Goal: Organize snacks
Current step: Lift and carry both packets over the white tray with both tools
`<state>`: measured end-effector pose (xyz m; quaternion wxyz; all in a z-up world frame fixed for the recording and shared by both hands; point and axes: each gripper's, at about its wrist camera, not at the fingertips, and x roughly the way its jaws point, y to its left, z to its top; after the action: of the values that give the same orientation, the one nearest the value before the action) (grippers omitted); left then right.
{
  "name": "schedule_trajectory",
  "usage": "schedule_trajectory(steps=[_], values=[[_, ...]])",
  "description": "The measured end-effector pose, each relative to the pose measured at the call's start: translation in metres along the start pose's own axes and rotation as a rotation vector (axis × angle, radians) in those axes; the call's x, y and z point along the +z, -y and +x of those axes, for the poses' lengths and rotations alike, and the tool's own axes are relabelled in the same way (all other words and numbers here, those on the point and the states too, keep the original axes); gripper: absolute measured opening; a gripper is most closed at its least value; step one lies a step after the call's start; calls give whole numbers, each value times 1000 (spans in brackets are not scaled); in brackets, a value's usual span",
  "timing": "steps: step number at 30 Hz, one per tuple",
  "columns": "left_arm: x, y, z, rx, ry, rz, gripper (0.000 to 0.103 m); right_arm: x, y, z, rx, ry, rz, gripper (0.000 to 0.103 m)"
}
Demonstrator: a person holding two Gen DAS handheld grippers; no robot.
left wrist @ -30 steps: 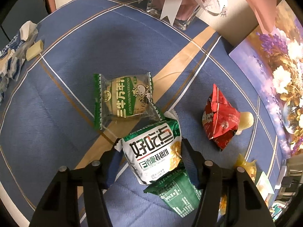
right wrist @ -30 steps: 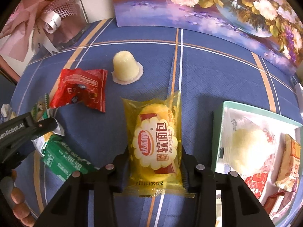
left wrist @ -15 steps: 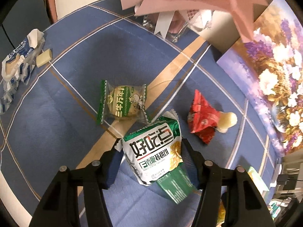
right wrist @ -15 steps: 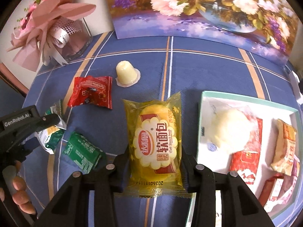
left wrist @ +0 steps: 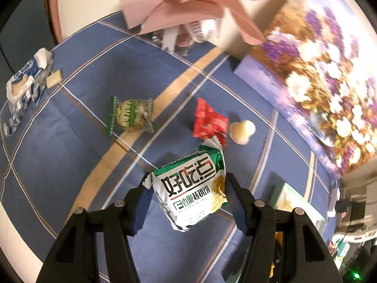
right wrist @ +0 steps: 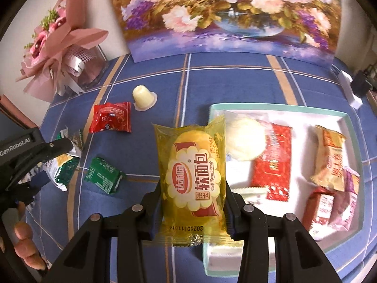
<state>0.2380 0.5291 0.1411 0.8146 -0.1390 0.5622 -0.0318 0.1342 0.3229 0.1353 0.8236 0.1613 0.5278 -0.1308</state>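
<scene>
My left gripper (left wrist: 187, 188) is shut on a green-and-white biscuit bag (left wrist: 192, 188), held above the blue tablecloth. My right gripper (right wrist: 192, 202) is shut on a yellow soft-bread packet (right wrist: 192, 176), lifted over the left edge of the white tray (right wrist: 278, 108). The tray holds a pale round bun (right wrist: 245, 141), a red packet (right wrist: 273, 162) and several other snacks. On the cloth lie a red snack bag (right wrist: 110, 118), a jelly cup (right wrist: 141, 94) and a small green packet (right wrist: 103, 174). A green-edged cake packet (left wrist: 129, 115) lies further left.
A flower painting (right wrist: 226, 11) leans at the table's back. A pink bouquet in a clear vase (right wrist: 63, 47) stands at the back left. A blue-and-white opened wrapper (left wrist: 26, 82) and a small pale block (left wrist: 54, 81) lie at the far left. A person's fingers (right wrist: 26, 247) hold the left gripper.
Both grippers have risen with their packets. The right one has moved right, bringing the tray into fuller view. The left one has shifted right, away from the green-edged cake packet.
</scene>
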Motion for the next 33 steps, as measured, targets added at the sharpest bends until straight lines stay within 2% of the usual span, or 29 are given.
schedule_trajectory(steps=[12, 23, 33], values=[[-46, 68, -27, -58, 21, 183, 62, -16, 60, -29, -36, 13, 128, 44], [-86, 127, -27, -72, 11, 334, 62, -12, 128, -42, -47, 37, 289, 44], [-119, 187, -9, -89, -27, 477, 62, -9, 185, -55, -70, 84, 395, 44]])
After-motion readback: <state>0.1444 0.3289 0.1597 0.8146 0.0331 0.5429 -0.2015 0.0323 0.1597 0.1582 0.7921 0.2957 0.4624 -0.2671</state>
